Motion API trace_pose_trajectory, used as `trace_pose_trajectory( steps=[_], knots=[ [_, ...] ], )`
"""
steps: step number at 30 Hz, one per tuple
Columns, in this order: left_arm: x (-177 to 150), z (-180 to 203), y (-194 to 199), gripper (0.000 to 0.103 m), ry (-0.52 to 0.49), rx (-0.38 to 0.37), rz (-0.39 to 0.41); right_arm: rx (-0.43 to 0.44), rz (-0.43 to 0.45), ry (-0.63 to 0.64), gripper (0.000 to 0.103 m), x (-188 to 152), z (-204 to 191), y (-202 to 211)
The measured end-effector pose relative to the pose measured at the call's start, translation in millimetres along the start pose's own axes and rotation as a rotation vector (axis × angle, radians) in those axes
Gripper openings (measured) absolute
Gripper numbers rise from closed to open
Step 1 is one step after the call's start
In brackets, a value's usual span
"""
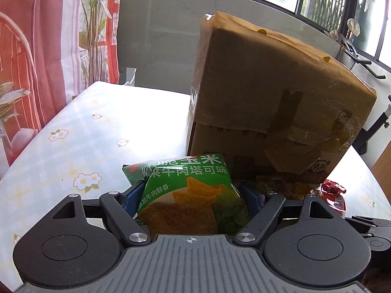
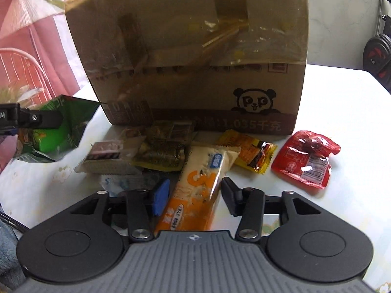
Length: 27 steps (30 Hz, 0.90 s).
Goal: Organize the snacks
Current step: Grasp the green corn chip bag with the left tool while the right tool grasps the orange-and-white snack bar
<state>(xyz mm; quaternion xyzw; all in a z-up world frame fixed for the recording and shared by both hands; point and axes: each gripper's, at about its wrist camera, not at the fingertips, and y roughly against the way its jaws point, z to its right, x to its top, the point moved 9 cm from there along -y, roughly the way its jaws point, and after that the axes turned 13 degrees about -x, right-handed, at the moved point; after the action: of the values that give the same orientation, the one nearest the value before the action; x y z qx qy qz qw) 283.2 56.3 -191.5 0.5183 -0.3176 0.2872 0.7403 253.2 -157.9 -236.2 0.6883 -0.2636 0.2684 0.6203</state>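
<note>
My left gripper [image 1: 193, 193] is shut on a green corn-chip bag [image 1: 188, 195] and holds it above the table, left of the cardboard box [image 1: 268, 102]. The bag also shows at the left of the right wrist view [image 2: 61, 127]. My right gripper [image 2: 195, 193] stands with its jaws on either side of a long orange and white snack packet [image 2: 198, 188] that lies on the table; whether the pads press it I cannot tell. Beyond it lie a yellow packet [image 2: 251, 153], a red packet [image 2: 305, 158], a dark olive packet [image 2: 158, 156] and a beige wafer pack [image 2: 107, 158].
The tall taped box with a panda print [image 2: 195, 56] stands on the flowered tablecloth [image 1: 61, 146] just behind the snacks. A red curtain [image 1: 36, 48] and a plant are at the left. A red packet [image 1: 334, 193] lies by the box's right corner.
</note>
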Motion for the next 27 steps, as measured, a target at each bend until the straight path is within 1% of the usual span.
trace_pose_trajectory(
  steps=[3,7,10,14,17,19,22,27],
  knots=[
    [1,-2,1,0.083,0.007,0.008,0.006,-0.024,-0.002,-0.021,0.044,0,8,2],
    [-1,0,0,0.083,0.015,0.011,0.003,-0.052,-0.004,-0.065,0.043,-2,18,4],
    [-2,2,-2,0.083,0.015,0.01,0.001,-0.061,0.0,-0.053,0.044,-2,17,3],
    [0,-2,1,0.083,0.022,0.015,0.013,-0.04,0.003,-0.062,0.044,-2,20,-2],
    [5,-6,8,0.083,0.038,0.03,0.044,-0.035,-0.004,-0.088,0.041,-2,28,4],
    [12,-10,14,0.083,0.045,0.044,0.07,-0.027,0.011,-0.107,0.04,0,31,11],
    [23,-15,25,0.083,0.046,0.065,0.114,-0.028,0.066,-0.135,0.04,9,38,28],
    [53,-24,50,0.083,0.041,0.117,0.215,-0.045,0.16,-0.183,0.04,27,52,57]
  ],
)
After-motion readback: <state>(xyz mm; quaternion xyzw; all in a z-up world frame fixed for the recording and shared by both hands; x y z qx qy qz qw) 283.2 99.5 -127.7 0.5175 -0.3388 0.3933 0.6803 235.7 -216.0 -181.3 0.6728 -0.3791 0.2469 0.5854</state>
